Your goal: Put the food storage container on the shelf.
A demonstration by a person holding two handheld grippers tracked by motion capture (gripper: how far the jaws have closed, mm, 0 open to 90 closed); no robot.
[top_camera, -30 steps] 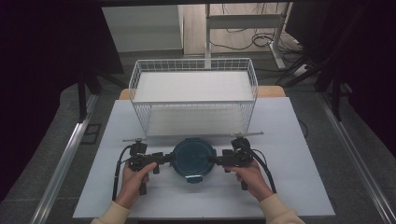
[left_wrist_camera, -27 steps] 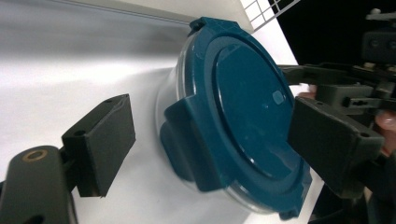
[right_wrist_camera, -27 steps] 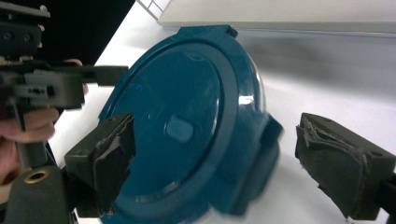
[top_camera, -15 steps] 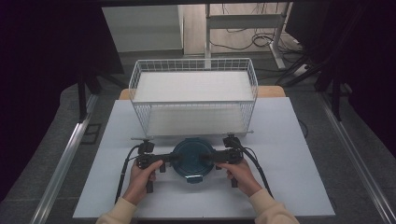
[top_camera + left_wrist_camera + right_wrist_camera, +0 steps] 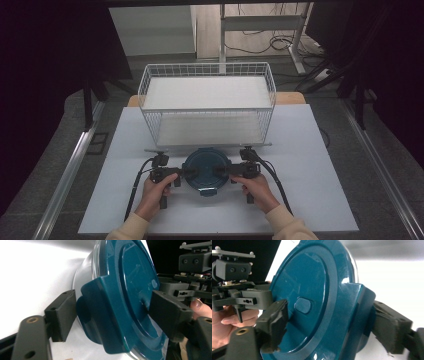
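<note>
- White tabletop, rectangular, pale wooden edge showing behind the far corners.
- On it, toward the far side: white wire basket, open at the top, with a white board laid as a shelf inside and the white surface visible beneath through the mesh.
- Just in front of the basket, near the middle of the near half: round container with dark teal lid, standing directly on the white surface, clear wall under the lid seen in the left gripper view, latch tabs at its sides.
- Black cables trailing across the white surface on both sides of the container.
</note>
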